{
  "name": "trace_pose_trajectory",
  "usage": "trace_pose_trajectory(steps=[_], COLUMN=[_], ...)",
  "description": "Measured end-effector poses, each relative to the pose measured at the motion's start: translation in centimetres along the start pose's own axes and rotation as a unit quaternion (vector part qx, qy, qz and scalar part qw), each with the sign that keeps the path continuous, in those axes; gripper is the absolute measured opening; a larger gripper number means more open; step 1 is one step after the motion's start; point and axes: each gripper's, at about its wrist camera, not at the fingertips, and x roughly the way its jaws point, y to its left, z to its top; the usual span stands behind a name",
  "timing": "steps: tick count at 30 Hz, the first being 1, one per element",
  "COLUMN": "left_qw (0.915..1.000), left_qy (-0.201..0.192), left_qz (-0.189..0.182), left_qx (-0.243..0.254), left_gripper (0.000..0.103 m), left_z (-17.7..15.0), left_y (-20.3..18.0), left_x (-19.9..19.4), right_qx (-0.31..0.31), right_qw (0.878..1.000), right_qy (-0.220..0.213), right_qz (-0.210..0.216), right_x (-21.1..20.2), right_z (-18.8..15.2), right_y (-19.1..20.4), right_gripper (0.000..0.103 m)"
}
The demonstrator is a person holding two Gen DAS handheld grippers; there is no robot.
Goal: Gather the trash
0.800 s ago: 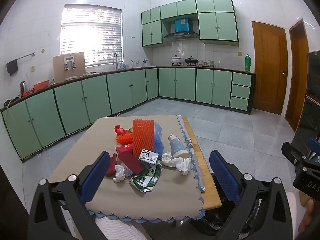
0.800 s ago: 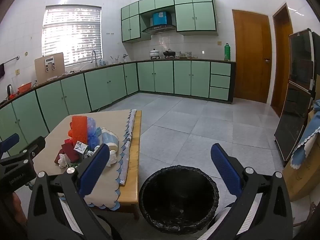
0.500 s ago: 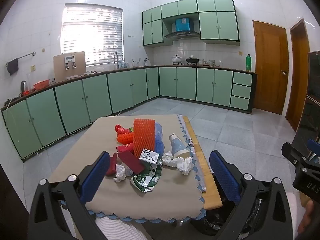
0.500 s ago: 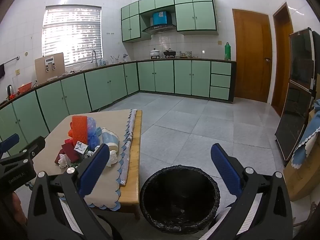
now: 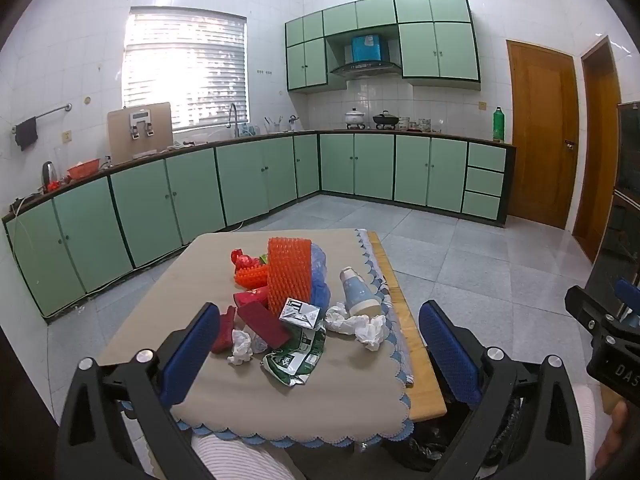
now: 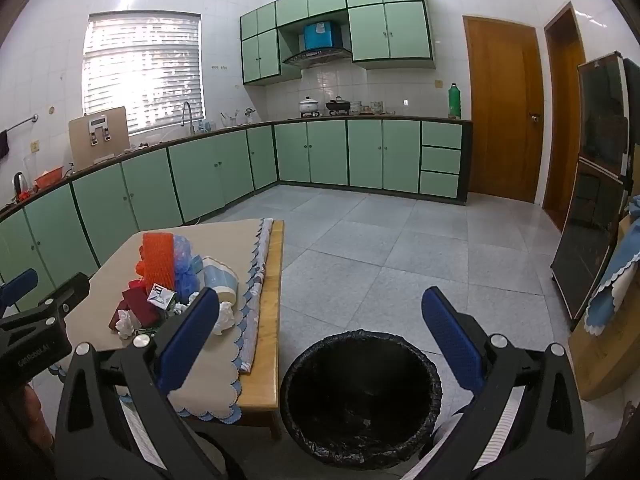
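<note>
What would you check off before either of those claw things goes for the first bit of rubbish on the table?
1. Left gripper open and empty: ok, jaws wide, nothing between them.
2. Right gripper open and empty: ok.
3. Bin within view and lined: ok, the black bag is fitted and it stands on the floor beside the table.
4. Bin has room: ok, it looks empty, though the bottom is dark.
5. Trash reachable: ok, the crumpled tissue and green wrapper lie nearest the left gripper.
6. Paper cup empty before lifting: cannot tell, it lies on its side with the mouth facing the camera.
</note>
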Motion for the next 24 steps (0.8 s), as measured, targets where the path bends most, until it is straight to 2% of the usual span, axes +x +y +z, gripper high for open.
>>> trace_pose_trajectory(steps=[24], left_qw=[1.0], left_qy=[0.001], left_qz=[0.003], left_qx=[0.003], left_gripper=[0.097], left_z=[-0.2], left_y=[-0.6], left_x=[0.0], right_qx=[0.002], right_qw=[1.0], right_qy=[0.002], right_qz=[0.002], right_x=[0.1], right_z=[0.1], right_y=[-0.3], right_gripper=[0.098])
